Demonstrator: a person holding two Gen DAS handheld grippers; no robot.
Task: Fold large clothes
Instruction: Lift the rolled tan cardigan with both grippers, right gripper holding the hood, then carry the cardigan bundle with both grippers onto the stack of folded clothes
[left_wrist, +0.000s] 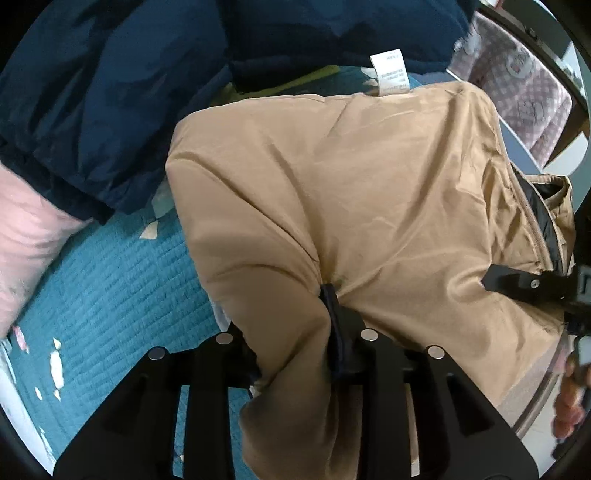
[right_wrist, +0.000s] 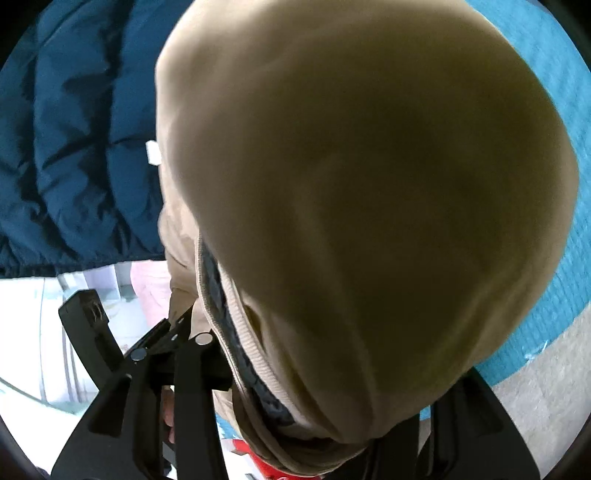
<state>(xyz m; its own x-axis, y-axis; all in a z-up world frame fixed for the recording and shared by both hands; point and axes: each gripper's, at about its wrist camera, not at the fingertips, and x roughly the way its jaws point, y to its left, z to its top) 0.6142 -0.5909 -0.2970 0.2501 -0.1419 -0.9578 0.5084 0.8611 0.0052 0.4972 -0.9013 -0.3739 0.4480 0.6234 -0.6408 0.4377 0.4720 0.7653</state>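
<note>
A tan jacket (left_wrist: 351, 192) lies in a folded slab on a teal quilted cover (left_wrist: 110, 280), its white care label (left_wrist: 391, 70) at the far edge. At the near edge my left gripper (left_wrist: 295, 317) is shut on a bunch of its fabric; one black finger (left_wrist: 332, 306) shows and cloth hides the other. In the right wrist view the same tan jacket (right_wrist: 351, 184) billows over my right gripper (right_wrist: 295, 373), which is shut on the ribbed, navy-lined edge (right_wrist: 236, 332). Its right finger is covered. From the left wrist view the right gripper's finger (left_wrist: 513, 284) sits by the zipper.
A navy puffer jacket (left_wrist: 92, 92) lies crumpled at the far left, also filling the left of the right wrist view (right_wrist: 74, 147). A pink garment (left_wrist: 29, 240) lies left, and pink checked fabric (left_wrist: 524, 85) far right. A hand (left_wrist: 569, 398) shows at the right edge. Pale floor (right_wrist: 535, 387) lies beyond the quilt's edge.
</note>
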